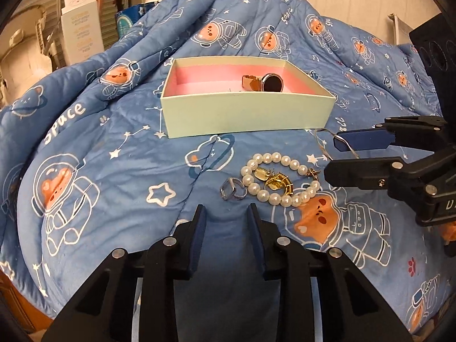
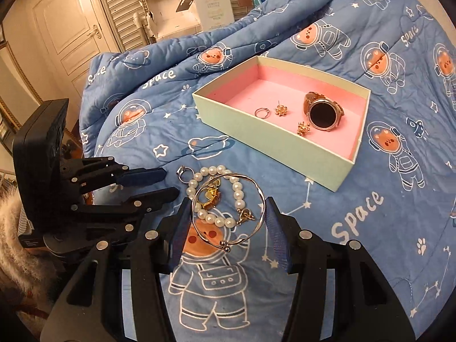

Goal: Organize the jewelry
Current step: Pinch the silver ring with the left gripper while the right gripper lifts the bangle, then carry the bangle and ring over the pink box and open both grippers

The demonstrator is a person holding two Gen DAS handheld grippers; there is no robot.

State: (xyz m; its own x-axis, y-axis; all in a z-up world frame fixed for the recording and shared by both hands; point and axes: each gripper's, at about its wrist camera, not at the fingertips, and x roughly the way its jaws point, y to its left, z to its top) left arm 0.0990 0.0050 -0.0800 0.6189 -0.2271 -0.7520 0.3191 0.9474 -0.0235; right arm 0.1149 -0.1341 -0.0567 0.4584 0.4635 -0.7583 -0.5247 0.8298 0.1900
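The right tongs [image 2: 226,221], pads pressing a silver bangle [image 2: 228,208] across its width, have the box [image 2: 273,139] ahead to their right; the left tongs [image 1: 226,213] gape narrowly, empty.

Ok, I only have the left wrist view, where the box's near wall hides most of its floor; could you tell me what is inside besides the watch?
Observer: Next to the watch in the box lie a small silver ring and two gold flower-shaped earrings, all on the pink lining.
Operator: Thank you. And is the right gripper holding anything?
Observer: Yes, a silver bangle is pinched across its width between its two pads; in the right wrist view it overlaps the pearl bracelet on the quilt.
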